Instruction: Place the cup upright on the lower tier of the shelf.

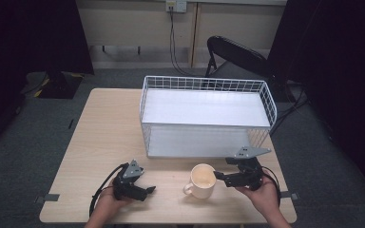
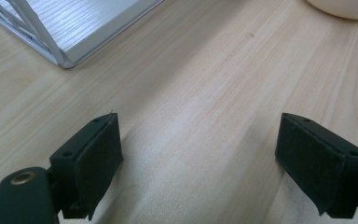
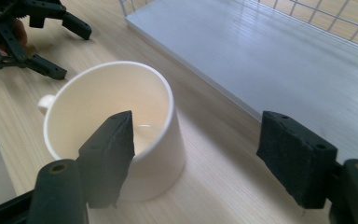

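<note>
Cream mug [image 1: 202,181] upright between wide-open right gripper [image 1: 221,177] and open left gripper [image 1: 148,189].

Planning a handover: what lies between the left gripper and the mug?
Only bare tabletop separates left gripper and mug, in the high view.

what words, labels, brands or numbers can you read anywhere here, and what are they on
None can be read.
The mug is plain cream, with no print showing.
The wire basket and the table carry no label.
Both the left gripper and the right gripper show no readable marking.
The wall socket is too small to tell.
</note>
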